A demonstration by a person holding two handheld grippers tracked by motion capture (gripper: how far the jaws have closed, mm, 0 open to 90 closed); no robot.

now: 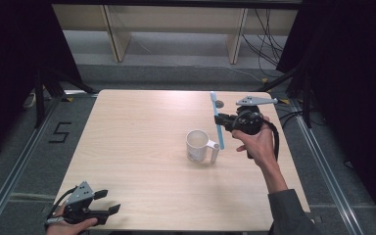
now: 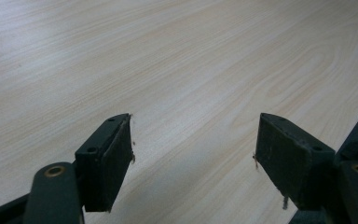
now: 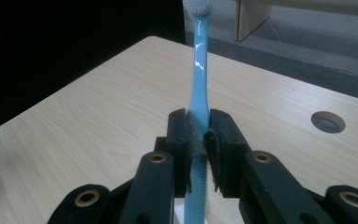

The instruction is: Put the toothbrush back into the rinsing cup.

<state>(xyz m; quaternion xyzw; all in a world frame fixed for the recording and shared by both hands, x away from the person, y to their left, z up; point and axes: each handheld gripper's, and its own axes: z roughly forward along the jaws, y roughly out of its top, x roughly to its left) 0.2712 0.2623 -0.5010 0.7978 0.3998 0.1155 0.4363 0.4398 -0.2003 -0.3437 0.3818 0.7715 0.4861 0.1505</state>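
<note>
Blue toothbrush [image 3: 199, 84] is clamped upright in your right tool [image 3: 198, 140], probably for the mug [image 1: 197, 145] below-left; left tool [image 2: 193, 154] gapes empty.

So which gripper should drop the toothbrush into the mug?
Right. The right gripper already clamps the toothbrush just beyond the mug; the left gripper sits open at the table's near corner.

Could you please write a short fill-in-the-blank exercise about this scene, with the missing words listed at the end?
1. The right gripper is shut on a blue ____.
2. The white mug stands on the ____.
3. The left gripper has its jaws ____, with nothing between them.
4. The mug's handle points toward the person's ____ hand.

Missing words: toothbrush; table; open; right
</note>
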